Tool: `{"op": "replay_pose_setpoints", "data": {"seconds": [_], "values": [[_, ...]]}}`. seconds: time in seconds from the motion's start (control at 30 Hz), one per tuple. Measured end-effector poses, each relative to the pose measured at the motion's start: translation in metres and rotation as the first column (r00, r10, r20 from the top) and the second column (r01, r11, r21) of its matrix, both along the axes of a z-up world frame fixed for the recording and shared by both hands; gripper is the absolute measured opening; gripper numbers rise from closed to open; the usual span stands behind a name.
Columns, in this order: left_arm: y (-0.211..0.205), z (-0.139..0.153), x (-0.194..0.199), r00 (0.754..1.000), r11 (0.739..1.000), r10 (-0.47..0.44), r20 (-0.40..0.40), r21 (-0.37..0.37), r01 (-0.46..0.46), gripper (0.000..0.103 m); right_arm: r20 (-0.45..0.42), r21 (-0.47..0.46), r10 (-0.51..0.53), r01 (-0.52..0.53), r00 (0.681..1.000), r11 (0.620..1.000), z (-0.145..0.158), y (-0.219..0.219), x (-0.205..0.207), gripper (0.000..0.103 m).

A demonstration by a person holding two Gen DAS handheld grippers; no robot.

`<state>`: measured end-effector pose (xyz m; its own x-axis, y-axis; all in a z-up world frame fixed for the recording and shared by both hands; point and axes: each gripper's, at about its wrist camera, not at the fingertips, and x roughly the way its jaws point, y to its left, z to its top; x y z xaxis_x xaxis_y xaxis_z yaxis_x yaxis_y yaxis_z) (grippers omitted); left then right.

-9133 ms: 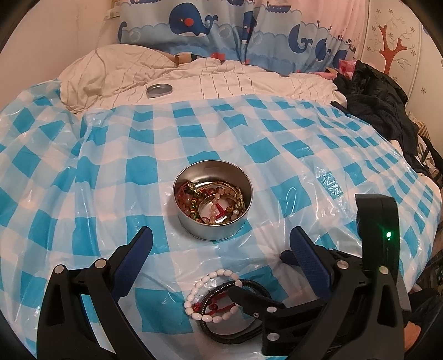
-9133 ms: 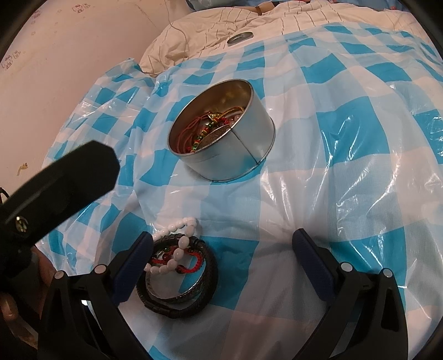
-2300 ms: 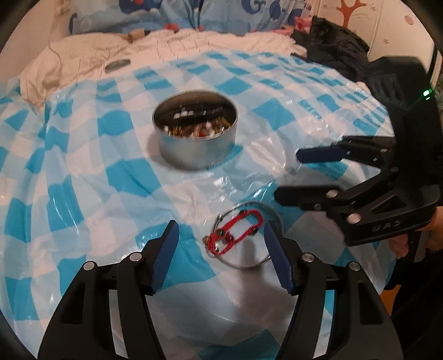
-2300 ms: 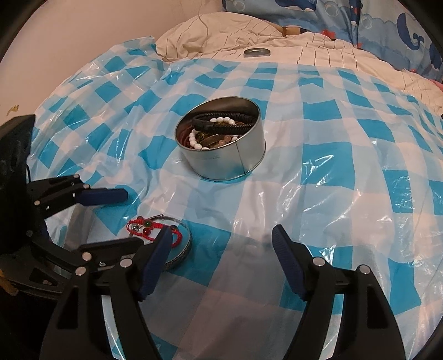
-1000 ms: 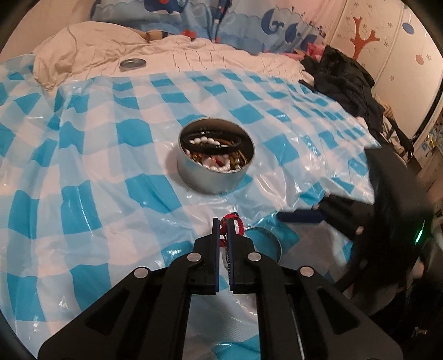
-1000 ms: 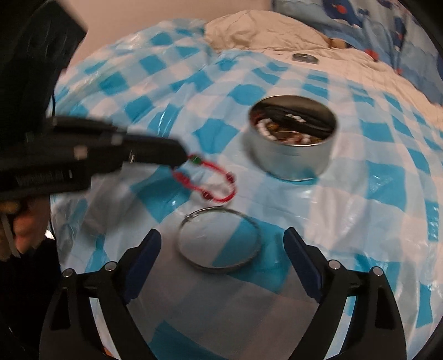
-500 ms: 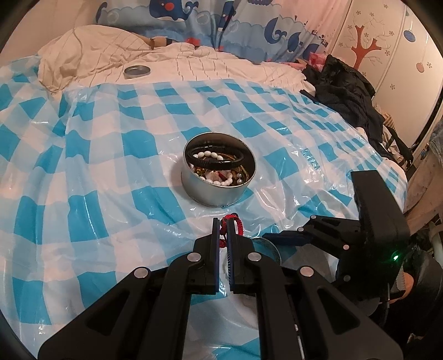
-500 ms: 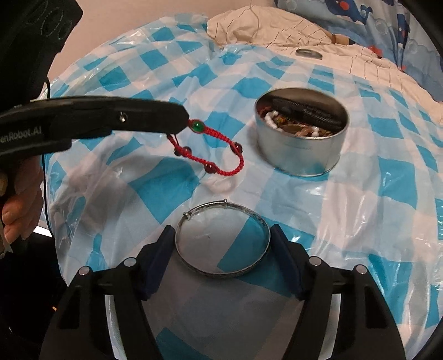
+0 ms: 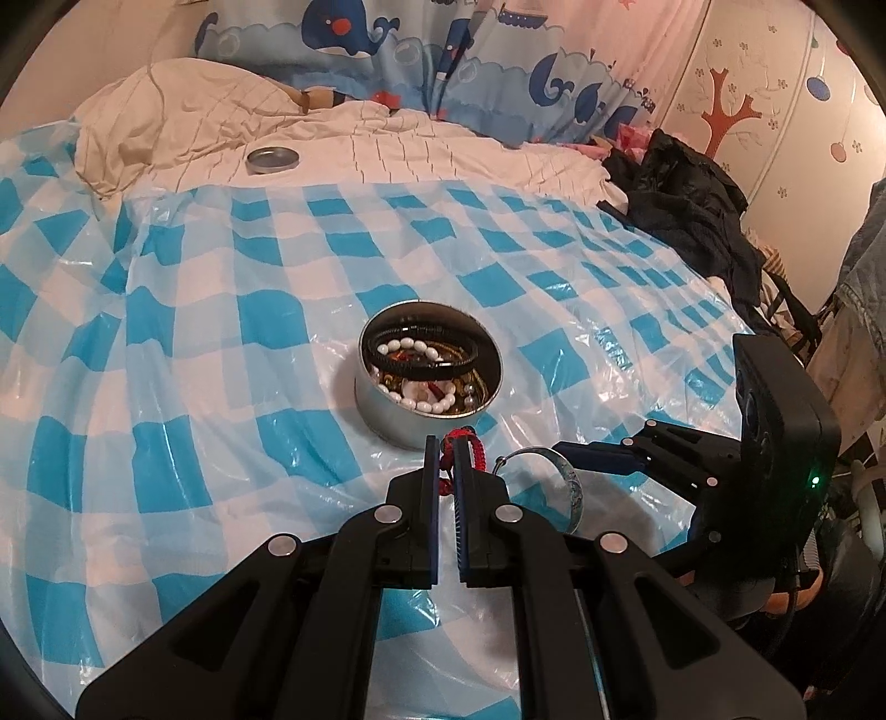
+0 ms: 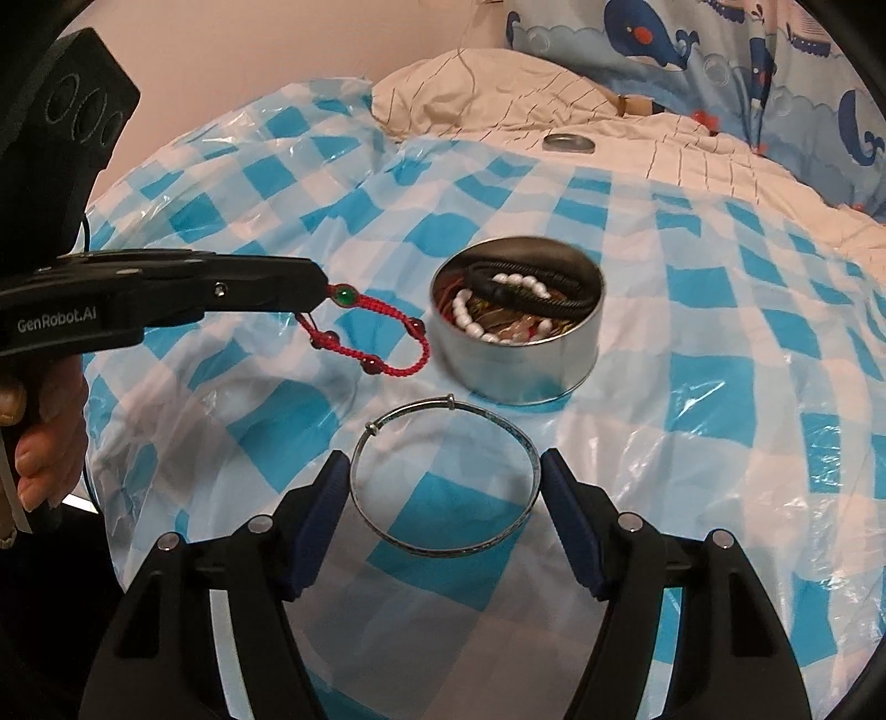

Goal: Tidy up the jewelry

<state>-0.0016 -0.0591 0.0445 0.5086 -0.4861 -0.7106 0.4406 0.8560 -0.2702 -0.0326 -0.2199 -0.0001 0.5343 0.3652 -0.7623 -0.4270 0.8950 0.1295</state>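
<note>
A round metal tin (image 9: 387, 412) (image 10: 526, 368) stands on the blue-checked plastic sheet (image 9: 183, 343). It holds a black band, white beads and other bracelets. My left gripper (image 9: 446, 443) (image 10: 318, 285) is shut on a red cord bracelet (image 9: 469, 443) (image 10: 382, 332), which dangles just short of the tin's near-left side. My right gripper (image 10: 443, 482) (image 9: 565, 482) is shut on a silver bangle (image 10: 449, 400) (image 9: 573, 487), one pad on each side. The bangle is clear of the sheet and tilted, close in front of the tin.
The tin's lid (image 9: 272, 159) (image 10: 567, 143) lies far back on cream bedding. Dark clothing (image 9: 686, 205) is piled at the right edge of the bed. Whale-print pillows (image 9: 354, 33) line the back. A person's hand (image 10: 44, 437) grips the left tool.
My right gripper's jaws narrowed onto the silver bangle and raised it off the sheet. The left gripper, still shut on the red bracelet, has barely moved.
</note>
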Motion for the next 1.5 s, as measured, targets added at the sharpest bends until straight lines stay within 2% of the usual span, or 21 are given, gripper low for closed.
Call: {"op": "replay_pose_setpoints", "data": {"seconds": [0.9, 1.13, 1.3, 1.4, 1.5], "values": [[-0.019, 0.01, 0.032, 0.999, 1.0, 0.012, 0.047, 0.025, -0.013, 0.004, 0.058, 0.026, -0.07, 0.069, 0.996, 0.997, 0.019, -0.022, 0.031, 0.068], [-0.023, 0.01, 0.051, 0.998, 0.998, 0.052, 0.037, -0.039, -0.05, 0.004, 0.081, 0.016, -0.101, 0.1, 0.992, 0.995, 0.023, -0.023, 0.04, 0.068], [-0.024, -0.005, 0.077, 0.994, 0.99, 0.11, -0.026, -0.089, -0.112, 0.004, 0.097, -0.009, -0.107, 0.108, 0.989, 0.994, 0.023, -0.019, 0.048, 0.068], [-0.018, -0.019, 0.09, 0.984, 0.98, 0.148, -0.095, -0.123, -0.159, 0.01, 0.103, -0.018, -0.115, 0.117, 0.988, 0.993, 0.02, -0.018, 0.054, 0.068], [-0.007, -0.023, 0.093, 0.973, 0.966, 0.194, -0.123, -0.146, -0.212, 0.025, 0.094, -0.006, -0.126, 0.127, 0.988, 0.992, 0.016, -0.016, 0.065, 0.068]]}}
